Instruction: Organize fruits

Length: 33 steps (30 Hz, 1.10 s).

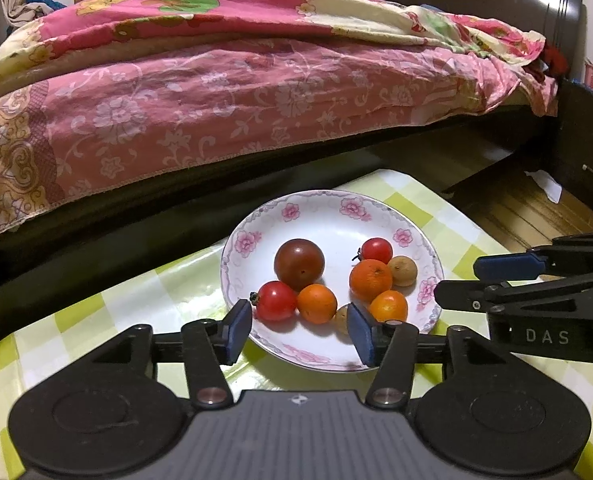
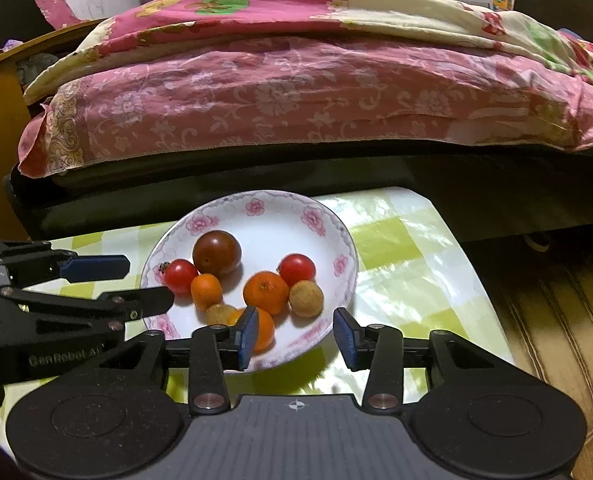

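1. left gripper [image 1: 299, 330] hangs over the near rim of the plate [image 1: 376, 208], jaws apart, nothing between the pads; it is released.
2. right gripper [image 2: 294, 338] hangs over the same near rim, jaws apart and empty, also released; its left pad [image 2: 247, 338] stands in front of an orange [image 2: 265, 330] without pressing it.
3. all the fruit lies in the plate, just ahead of both grippers.
4. ahead of the left gripper: a red tomato [image 1: 275, 301] and a small orange [image 1: 317, 303] close to the tips, a dark tomato [image 1: 299, 263] beyond them.
5. ahead and to its right: a larger orange [image 1: 370, 279], a second red tomato [image 1: 377, 250], a longan [image 1: 403, 270], and another longan [image 1: 342, 319] partly behind its right pad.
6. the plate sits on a green checked cloth [image 1: 96, 312]; a bed [image 1: 256, 92] stands beyond.
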### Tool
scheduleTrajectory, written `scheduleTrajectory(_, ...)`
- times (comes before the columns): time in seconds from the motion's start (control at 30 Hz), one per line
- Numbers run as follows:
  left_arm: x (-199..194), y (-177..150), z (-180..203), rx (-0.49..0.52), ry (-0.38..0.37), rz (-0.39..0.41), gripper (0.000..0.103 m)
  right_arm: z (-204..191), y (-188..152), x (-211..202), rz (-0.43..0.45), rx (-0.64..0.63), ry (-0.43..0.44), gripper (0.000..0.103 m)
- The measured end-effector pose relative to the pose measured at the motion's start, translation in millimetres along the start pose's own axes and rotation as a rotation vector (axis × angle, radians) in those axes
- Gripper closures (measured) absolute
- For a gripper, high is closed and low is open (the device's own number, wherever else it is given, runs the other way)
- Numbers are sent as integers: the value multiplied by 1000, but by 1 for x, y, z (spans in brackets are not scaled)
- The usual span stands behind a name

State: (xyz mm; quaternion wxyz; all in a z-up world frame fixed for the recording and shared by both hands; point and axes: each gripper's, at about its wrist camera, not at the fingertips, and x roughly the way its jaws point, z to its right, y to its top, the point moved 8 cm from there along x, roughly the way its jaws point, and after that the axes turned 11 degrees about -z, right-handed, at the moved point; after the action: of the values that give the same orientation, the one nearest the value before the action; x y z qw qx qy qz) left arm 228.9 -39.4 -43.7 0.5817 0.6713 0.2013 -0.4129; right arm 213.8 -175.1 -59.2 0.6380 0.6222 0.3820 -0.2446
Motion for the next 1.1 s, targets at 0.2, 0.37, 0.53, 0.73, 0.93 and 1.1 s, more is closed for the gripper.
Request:
scheduleTrajectory(0.2,-10,-8,7,12,14,1,31,2,-8,-15,9,28,-6,63)
scheduleTrajectory(0.37,-20,-15,14,23,30,7,23,-2,-15,-27,20,31,-11,59)
scheduleTrajectory(0.53,-26,-20,13,-1,36,6,19,-2,-20,-37,34,45,-9,57)
scheduleTrajectory(0.73,-30,-28,14,-36,32,-3,12,-2,-28,-43,29,62,-16,57)
scheduleTrajectory(0.93,-39,-36,18,-35,67,10,3,-4,-37,-52,35,75,-22,56)
scheduleTrajectory(1.1,-46,-45,19,-59,64,11,1,-5,-45,-57,26,85,-26,56)
